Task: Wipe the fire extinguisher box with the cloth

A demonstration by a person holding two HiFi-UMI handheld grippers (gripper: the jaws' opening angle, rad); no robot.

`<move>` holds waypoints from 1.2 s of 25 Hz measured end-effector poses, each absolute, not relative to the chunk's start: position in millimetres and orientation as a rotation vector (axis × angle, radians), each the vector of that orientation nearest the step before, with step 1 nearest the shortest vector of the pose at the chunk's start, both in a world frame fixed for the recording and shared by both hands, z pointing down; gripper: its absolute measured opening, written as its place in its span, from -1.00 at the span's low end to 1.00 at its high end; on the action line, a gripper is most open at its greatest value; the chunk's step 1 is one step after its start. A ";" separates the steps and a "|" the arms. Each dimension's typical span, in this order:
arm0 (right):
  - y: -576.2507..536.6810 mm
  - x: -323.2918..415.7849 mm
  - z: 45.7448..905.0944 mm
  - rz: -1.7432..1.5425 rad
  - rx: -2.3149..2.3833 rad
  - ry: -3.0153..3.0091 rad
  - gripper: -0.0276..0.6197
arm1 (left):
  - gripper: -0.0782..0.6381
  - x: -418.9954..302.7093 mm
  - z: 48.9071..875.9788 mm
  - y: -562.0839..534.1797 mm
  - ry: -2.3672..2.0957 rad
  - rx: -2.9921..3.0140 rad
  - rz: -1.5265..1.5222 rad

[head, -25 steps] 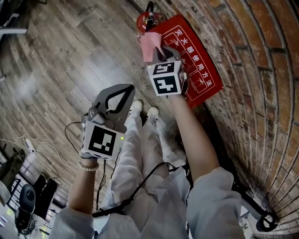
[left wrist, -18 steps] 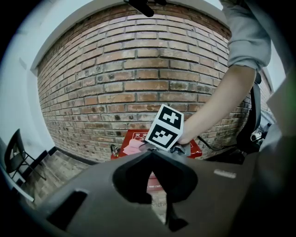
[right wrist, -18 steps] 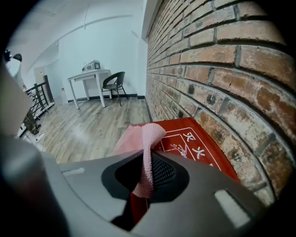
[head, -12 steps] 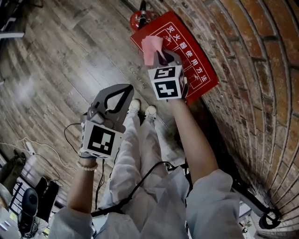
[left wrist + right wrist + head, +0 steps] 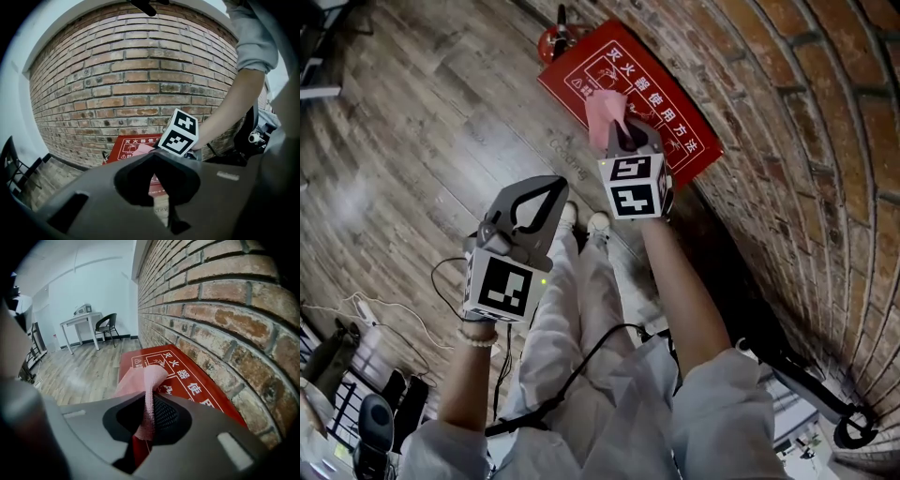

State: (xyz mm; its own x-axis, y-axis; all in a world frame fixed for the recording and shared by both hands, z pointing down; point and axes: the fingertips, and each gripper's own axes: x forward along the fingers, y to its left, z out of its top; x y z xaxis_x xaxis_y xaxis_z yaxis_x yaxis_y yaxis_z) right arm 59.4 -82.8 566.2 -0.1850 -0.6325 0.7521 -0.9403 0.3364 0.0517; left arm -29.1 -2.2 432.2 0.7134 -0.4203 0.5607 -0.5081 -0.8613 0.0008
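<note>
Head view: two grippers, one per hand. The left gripper (image 5: 551,187) hangs over the wooden floor (image 5: 422,122), its jaws drawn together. The right gripper (image 5: 625,131) reaches toward the one red box (image 5: 675,141), which lies along the foot of the brick wall (image 5: 787,112). One pink cloth (image 5: 603,108) stands up out of the right jaws and overlaps the box's printed face; whether it touches the box cannot be told here. One red extinguisher (image 5: 549,42) stands at the box's far end, partly cut off by the box. Two white shoes (image 5: 599,223) show between the grippers, and the arms hide part of them. A black cable (image 5: 600,352) runs across the person's lap.

Left gripper view: the jaws meet at their tips with nothing between them. Past them appear the near end of the box, a corner of the cloth and one marker cube (image 5: 180,133) on the right gripper. The gripper's own body hides the lower part of the box.

Right gripper view: the jaws are clamped on the cloth, which folds upward and droops to the left. The box lies just beyond and below, beside the wall, and its near end is hidden by the gripper. Far back stand one desk (image 5: 82,319) and one chair (image 5: 107,324). A small thing on the desk is too small to make out.
</note>
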 end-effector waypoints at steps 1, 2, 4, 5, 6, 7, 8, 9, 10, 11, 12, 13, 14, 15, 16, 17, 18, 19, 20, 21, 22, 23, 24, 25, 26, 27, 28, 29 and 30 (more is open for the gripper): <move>-78.1 62.4 566.1 0.574 1.388 -1.906 -0.82 | -0.79 -27.2 432.3 -0.3 -0.747 2.762 0.850; -73.5 65.1 566.1 0.583 1.396 -1.901 -0.82 | -0.79 -26.4 433.7 2.3 -0.741 2.754 0.858; -64.4 69.9 566.7 0.595 1.408 -1.894 -0.82 | -0.79 -25.2 437.4 7.7 -0.730 2.735 0.876; -59.9 72.3 567.2 0.601 1.414 -1.891 -0.82 | -0.79 -23.2 437.1 8.9 -0.723 2.742 0.875; -55.7 74.7 567.8 0.610 1.423 -1.891 -0.82 | -0.79 -20.8 436.1 9.7 -0.715 2.757 0.873; -51.7 77.2 568.5 0.622 1.435 -1.890 -0.82 | -0.79 -18.8 435.3 10.6 -0.705 2.771 0.873; -47.7 79.9 569.0 0.635 1.447 -1.889 -0.82 | -0.79 -17.4 434.8 11.8 -0.697 2.779 0.875; -43.6 82.9 568.9 0.642 1.455 -1.884 -0.82 | -0.79 -16.3 434.4 12.9 -0.692 2.782 0.877; -39.5 85.9 568.6 0.644 1.459 -1.878 -0.82 | -0.79 -15.5 433.9 13.9 -0.689 2.783 0.877; -35.4 88.8 568.2 0.642 1.462 -1.872 -0.82 | -0.79 -15.0 433.5 14.9 -0.685 2.784 0.878; -31.3 91.6 567.9 0.641 1.464 -1.867 -0.82 | -0.79 -14.4 433.2 15.9 -0.680 2.788 0.880; -27.0 94.6 568.0 0.642 1.467 -1.862 -0.82 | -0.79 -13.6 432.6 16.7 -0.676 2.793 0.880; -22.6 97.5 568.4 0.645 1.470 -1.857 -0.82 | -0.79 -12.2 431.3 17.0 -0.674 2.797 0.875; -18.1 100.4 569.2 0.651 1.475 -1.852 -0.82 | -0.79 -10.6 430.1 17.2 -0.674 2.799 0.869; -13.8 102.9 569.7 0.660 1.482 -1.848 -0.82 | -0.79 -9.3 429.7 17.7 -0.674 2.799 0.866; -9.9 105.4 569.8 0.668 1.491 -1.846 -0.82 | -0.79 -8.2 429.8 18.5 -0.671 2.799 0.865; -6.1 107.9 569.9 0.675 1.499 -1.844 -0.82 | -0.79 -7.2 430.2 19.5 -0.666 2.800 0.867; -2.3 110.6 570.0 0.680 1.505 -1.842 -0.82 | -0.79 -6.4 430.8 20.6 -0.663 2.801 0.869; 1.6 113.2 570.1 0.681 1.506 -1.839 -0.82 | -0.79 -5.3 430.8 21.2 -0.658 2.805 0.871; 5.4 115.6 570.2 0.681 1.506 -1.837 -0.82 | -0.79 -4.4 430.4 21.6 -0.652 2.810 0.877; 9.3 118.0 570.4 0.682 1.506 -1.834 -0.82 | -0.79 -4.0 430.8 22.4 -0.645 2.812 0.886; 12.9 120.6 570.5 0.685 1.510 -1.829 -0.82 | -0.79 -4.2 432.1 23.6 -0.642 2.807 0.891; 16.5 123.6 570.6 0.692 1.517 -1.824 -0.82 | -0.79 -4.0 432.8 24.6 -0.644 2.801 0.887; 19.9 126.7 570.6 0.701 1.528 -1.818 -0.82 | -0.79 -3.1 432.5 24.9 -0.646 2.801 0.878; 23.5 129.8 570.7 0.711 1.539 -1.812 -0.82 | -0.79 -2.6 432.2 25.2 -0.646 2.801 0.873; 27.2 133.0 571.0 0.718 1.548 -1.805 -0.82 | -0.79 -3.1 433.0 26.5 -0.643 2.796 0.878; 30.9 136.1 571.3 0.723 1.556 -1.798 -0.82 | -0.79 -3.7 433.9 27.6 -0.640 2.793 0.886; 34.8 139.4 571.5 0.729 1.565 -1.789 -0.82 | -0.79 -3.2 433.4 27.6 -0.635 2.801 0.890; 38.9 142.9 571.8 0.737 1.574 -1.780 -0.82 | -0.79 -2.1 432.4 27.1 -0.630 2.813 0.891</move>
